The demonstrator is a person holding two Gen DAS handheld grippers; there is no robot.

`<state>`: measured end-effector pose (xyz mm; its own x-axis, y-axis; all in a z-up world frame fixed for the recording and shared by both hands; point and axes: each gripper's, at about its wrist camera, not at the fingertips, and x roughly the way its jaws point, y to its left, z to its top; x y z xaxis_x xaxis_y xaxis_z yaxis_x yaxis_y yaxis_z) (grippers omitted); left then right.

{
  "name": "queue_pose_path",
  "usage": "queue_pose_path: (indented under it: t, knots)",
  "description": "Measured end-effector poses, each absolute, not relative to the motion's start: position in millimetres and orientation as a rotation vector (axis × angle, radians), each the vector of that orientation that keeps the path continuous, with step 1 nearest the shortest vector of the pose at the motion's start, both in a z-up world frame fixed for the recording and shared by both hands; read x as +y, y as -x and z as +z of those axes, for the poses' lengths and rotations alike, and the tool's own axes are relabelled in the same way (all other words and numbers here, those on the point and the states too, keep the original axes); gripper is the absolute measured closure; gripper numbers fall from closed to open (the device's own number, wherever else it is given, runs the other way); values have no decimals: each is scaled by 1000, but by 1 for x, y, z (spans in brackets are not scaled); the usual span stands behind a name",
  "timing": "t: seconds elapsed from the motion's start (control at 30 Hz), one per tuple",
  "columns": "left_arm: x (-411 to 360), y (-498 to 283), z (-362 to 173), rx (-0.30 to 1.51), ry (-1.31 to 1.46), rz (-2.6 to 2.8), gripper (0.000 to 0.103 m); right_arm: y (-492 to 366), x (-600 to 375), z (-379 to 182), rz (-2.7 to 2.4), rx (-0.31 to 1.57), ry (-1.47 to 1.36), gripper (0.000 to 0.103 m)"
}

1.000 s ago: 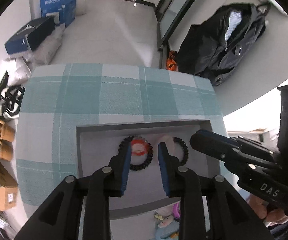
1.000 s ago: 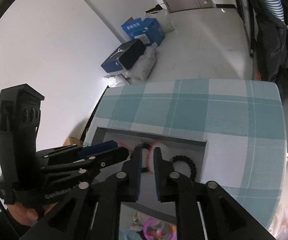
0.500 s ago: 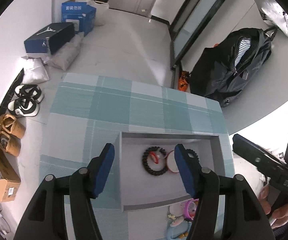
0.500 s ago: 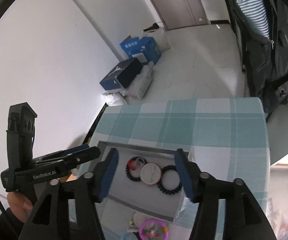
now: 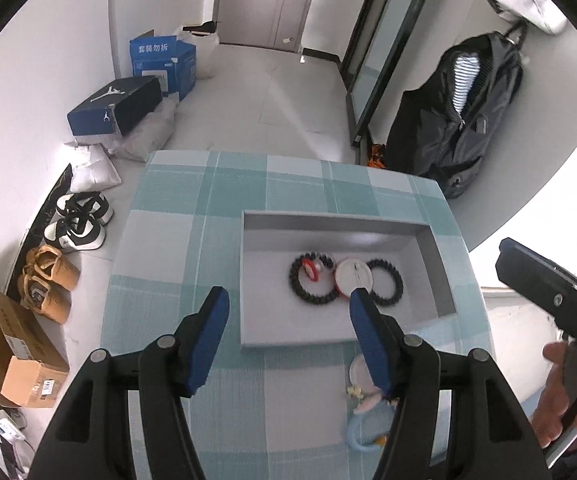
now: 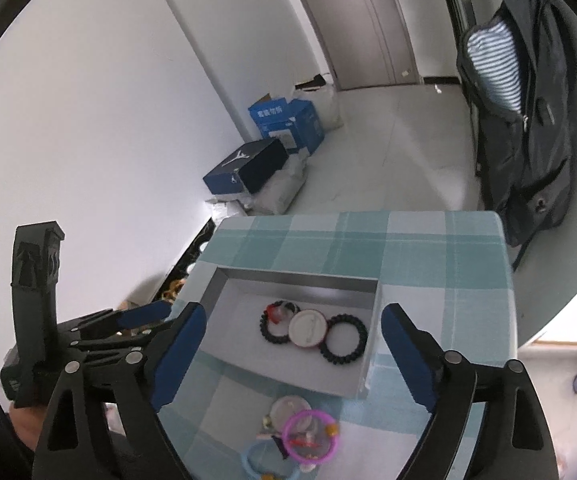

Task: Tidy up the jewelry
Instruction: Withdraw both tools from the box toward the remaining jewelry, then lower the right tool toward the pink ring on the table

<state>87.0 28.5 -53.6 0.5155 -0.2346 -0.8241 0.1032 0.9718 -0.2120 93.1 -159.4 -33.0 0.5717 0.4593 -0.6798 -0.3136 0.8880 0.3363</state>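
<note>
Count in the grey tray: two black bead bracelets, left one and right one, with one round white-and-red case between them, touching both. One small red piece sits inside the left bracelet's ring.

Loose pile on the checked tablecloth, just in front of the tray: one pink ring, one light blue ring, one pale round disc (rest too blurred to count).

My left gripper: jaws apart, nothing between them. My right gripper: jaws opening, wide, also nothing held.

Versus a second ago: both grippers were nearly closed down at the tray's pieces; both have backed off and up, and the tray shows whole.
</note>
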Motion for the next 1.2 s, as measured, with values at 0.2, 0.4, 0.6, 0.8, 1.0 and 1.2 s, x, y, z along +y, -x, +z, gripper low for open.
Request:
queue_pose_path:
  t: [0.2,0.4,0.6,0.8,1.0,1.2]
  knots:
    - [27,-66,-50,994,119,-211,44,-70,-172,-33,429,825,-204,8]
    - [26,-47,-56,996,146,-189,33,-48,-180,-49,397,853,-233,7]
    - [20,-30,-70,1042,141,-206,32,-32,-182,-69,383,906,-228,7]
    - [17,-27,-83,1082,109,-225,32,-27,-179,-96,396,991,-193,7]
    - [17,-25,-97,1122,97,-232,32,-31,-170,-118,421,1059,-175,8]
    - [20,-23,-102,1136,87,-240,32,-38,-154,-124,432,1065,-95,8]
